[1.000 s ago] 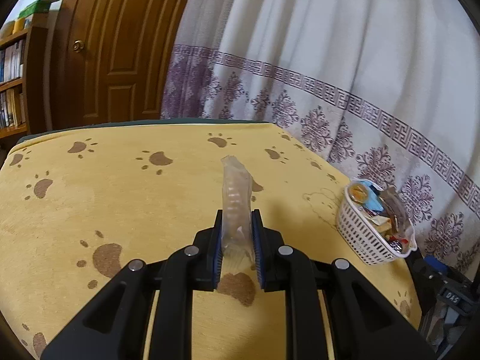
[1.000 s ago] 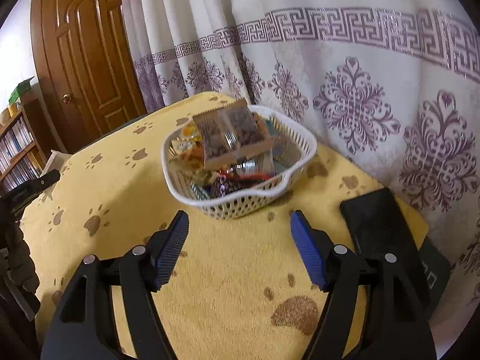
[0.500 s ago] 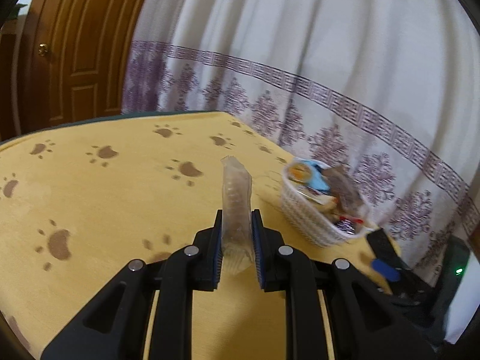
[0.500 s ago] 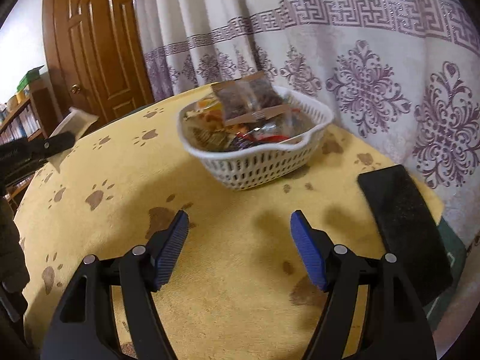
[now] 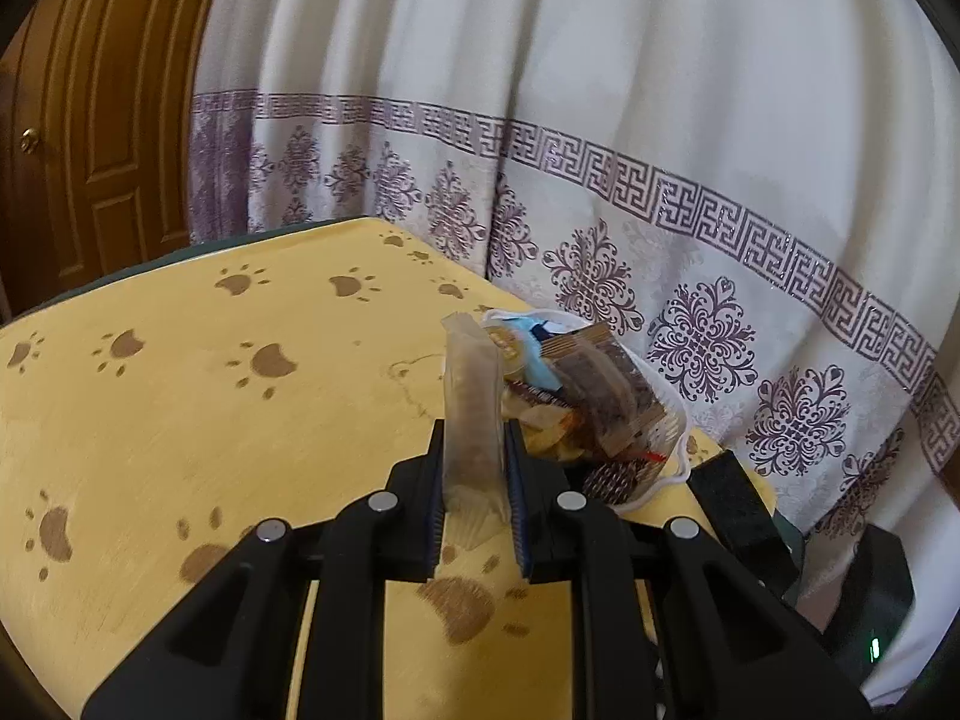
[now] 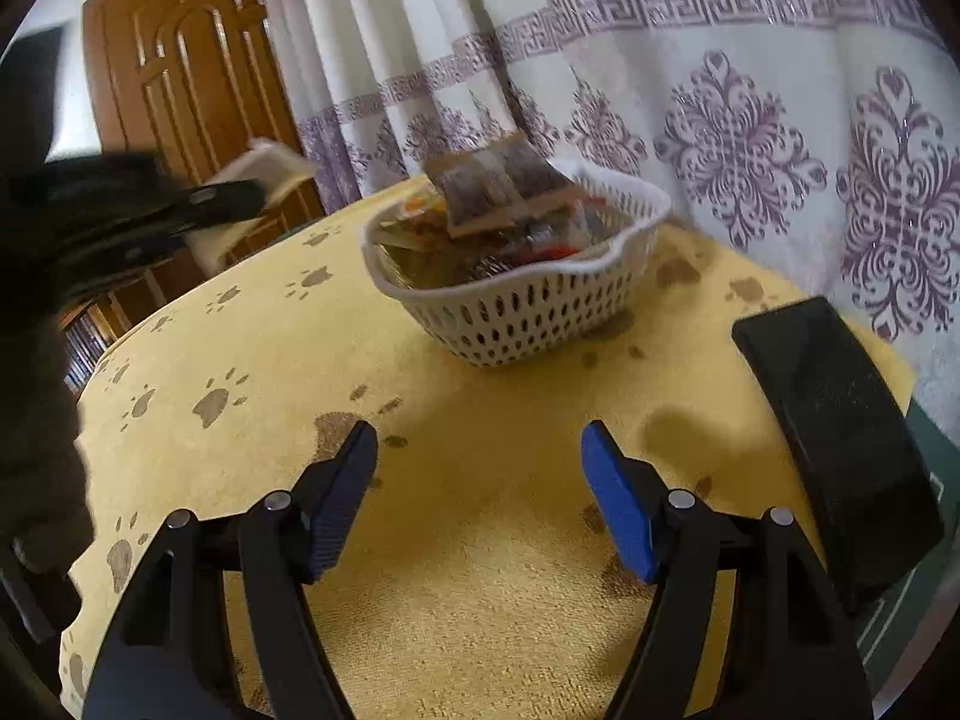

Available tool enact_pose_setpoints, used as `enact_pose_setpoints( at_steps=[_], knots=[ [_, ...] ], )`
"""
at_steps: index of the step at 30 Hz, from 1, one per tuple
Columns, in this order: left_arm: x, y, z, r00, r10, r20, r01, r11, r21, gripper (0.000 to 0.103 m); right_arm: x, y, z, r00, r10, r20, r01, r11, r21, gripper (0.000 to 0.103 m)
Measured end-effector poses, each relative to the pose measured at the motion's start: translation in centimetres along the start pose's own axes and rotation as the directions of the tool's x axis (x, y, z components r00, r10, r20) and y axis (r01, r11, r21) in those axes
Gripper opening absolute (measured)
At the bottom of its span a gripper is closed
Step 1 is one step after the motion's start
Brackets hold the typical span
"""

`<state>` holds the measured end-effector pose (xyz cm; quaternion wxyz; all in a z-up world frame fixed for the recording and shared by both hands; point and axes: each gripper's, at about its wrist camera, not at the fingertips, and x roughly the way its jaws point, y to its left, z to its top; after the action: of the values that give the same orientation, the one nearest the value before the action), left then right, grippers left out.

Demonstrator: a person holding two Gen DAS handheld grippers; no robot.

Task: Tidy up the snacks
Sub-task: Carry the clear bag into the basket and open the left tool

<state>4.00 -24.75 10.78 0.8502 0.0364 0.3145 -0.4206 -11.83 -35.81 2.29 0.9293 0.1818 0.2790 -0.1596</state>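
My left gripper (image 5: 474,450) is shut on a clear snack packet (image 5: 471,402) with brown pieces inside, held upright above the yellow paw-print table (image 5: 180,408), just left of the white basket (image 5: 654,483). The basket (image 6: 522,306) is heaped with snack packets (image 6: 498,186). In the right wrist view the left gripper (image 6: 180,204) shows blurred at the left with the packet (image 6: 264,165) sticking out. My right gripper (image 6: 480,462) is open and empty, low over the table in front of the basket.
A black flat device (image 6: 840,432) lies on the table right of the basket. A patterned white curtain (image 5: 600,120) hangs behind the table. A wooden door (image 6: 180,90) and a bookshelf (image 6: 84,336) stand at the left.
My left gripper has carried the packet to the right, close beside the basket. My right gripper has dropped lower and a little nearer the basket, still open.
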Motion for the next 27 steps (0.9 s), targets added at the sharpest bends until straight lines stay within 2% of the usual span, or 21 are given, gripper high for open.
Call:
enact_pose_setpoints(
  at_steps=[2,8,15,22,25,27],
  knots=[
    [0.9,-0.9,0.6,1.0,-0.002,-0.011,0.002,1.0,0.015,0.017,0.0,0.0,0.1,1.0,0.011,0.004,-0.011,1.0,0.001,0.077],
    [4.0,-2.9,2.2,0.999,-0.021,-0.05,0.024,0.997,0.069,0.017,0.3,-2.2,0.2,0.999,0.049,-0.006,-0.048,0.993,0.105,0.078],
    [8.4,-3.3,2.9,0.99,-0.038,-0.132,0.046,0.997,0.059,0.017,0.5,-2.2,0.2,0.997,0.075,-0.015,-0.073,0.992,0.104,0.077],
    [10.0,-3.8,3.3,0.986,-0.061,-0.154,0.072,0.995,0.065,0.02,0.7,-2.2,0.1,0.996,0.087,-0.025,-0.084,0.99,0.11,0.077],
    [10.3,-3.8,3.1,0.986,-0.049,-0.162,0.061,0.996,0.07,0.034,0.7,-2.3,0.1,0.996,0.088,-0.026,-0.084,0.99,0.115,0.077],
    [10.1,-3.7,3.0,0.988,-0.051,-0.149,0.061,0.996,0.065,0.067,0.7,-2.3,0.1,0.996,0.087,-0.027,-0.083,0.99,0.115,0.078]
  ],
)
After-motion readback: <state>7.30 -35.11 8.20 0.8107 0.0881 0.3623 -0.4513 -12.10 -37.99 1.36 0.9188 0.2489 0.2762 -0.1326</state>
